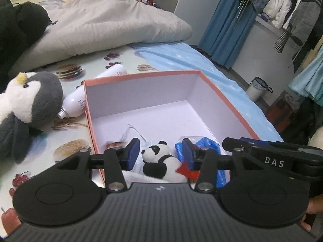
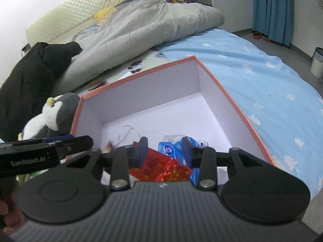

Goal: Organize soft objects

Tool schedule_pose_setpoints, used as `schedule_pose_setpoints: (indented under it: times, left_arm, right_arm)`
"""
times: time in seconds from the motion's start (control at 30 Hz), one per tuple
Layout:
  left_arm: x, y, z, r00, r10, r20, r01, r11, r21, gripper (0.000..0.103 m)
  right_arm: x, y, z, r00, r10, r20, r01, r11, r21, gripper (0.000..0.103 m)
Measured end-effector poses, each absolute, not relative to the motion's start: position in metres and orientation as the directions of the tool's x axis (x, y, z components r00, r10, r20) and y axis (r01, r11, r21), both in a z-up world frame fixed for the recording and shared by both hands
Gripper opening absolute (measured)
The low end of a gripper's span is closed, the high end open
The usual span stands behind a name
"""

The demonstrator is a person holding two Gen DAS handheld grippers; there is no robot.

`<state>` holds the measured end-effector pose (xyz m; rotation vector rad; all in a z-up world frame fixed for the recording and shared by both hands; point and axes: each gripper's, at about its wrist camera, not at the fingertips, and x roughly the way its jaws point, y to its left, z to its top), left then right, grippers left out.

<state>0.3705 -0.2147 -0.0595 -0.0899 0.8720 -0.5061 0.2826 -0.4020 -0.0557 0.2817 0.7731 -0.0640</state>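
An open orange-rimmed box [image 1: 141, 74] with a white inside stands on the bed; it also shows in the right wrist view [image 2: 139, 72]. Inside lie a small panda plush [image 1: 159, 161], a blue plastic bag [image 1: 210, 145] and a red foil packet [image 2: 161, 167]. My left gripper [image 1: 160, 154] is open above the panda, its pads apart on either side and not touching it. My right gripper [image 2: 164, 153] is open and empty above the red packet and the blue bag [image 2: 173, 147]. A grey and white penguin plush [image 1: 30, 100] lies on the bed left of the box.
Two white bottles [image 1: 76, 102] lie between the penguin and the box. A grey duvet [image 1: 105, 24] and a black garment [image 1: 18, 24] are at the back. Blue sheet [image 2: 262, 76] lies right of the box. Clothes hang at far right [image 1: 298, 12]; a bin [image 1: 258, 88] stands on the floor.
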Motion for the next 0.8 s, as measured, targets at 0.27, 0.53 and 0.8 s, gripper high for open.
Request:
schedule_pose_setpoints:
  times: [0.27,0.53,0.8]
  left_arm:
    - [0.315,-0.197,-0.007,0.586,-0.478,-0.654,0.423,0.869,-0.256,0.052]
    - [0.25,-0.175,0.044,0.638,-0.499,-0.586,0.442,0.861,-0.252,0.052]
    - [0.177,-0.154,0.086,0.68,-0.516,-0.521,0.462,0.853,-0.242,0.052]
  right_arm:
    - [0.235,-0.384,-0.012,0.767,0.048,-0.64,0.129,0.966,0.226,0.039]
    - [0.178,-0.369,0.034,0.822,0.043,-0.568,0.105,0.968,0.226,0.039]
    - [0.122,-0.353,0.067,0.862,0.027,-0.506,0.087,0.976,0.2,0.039]
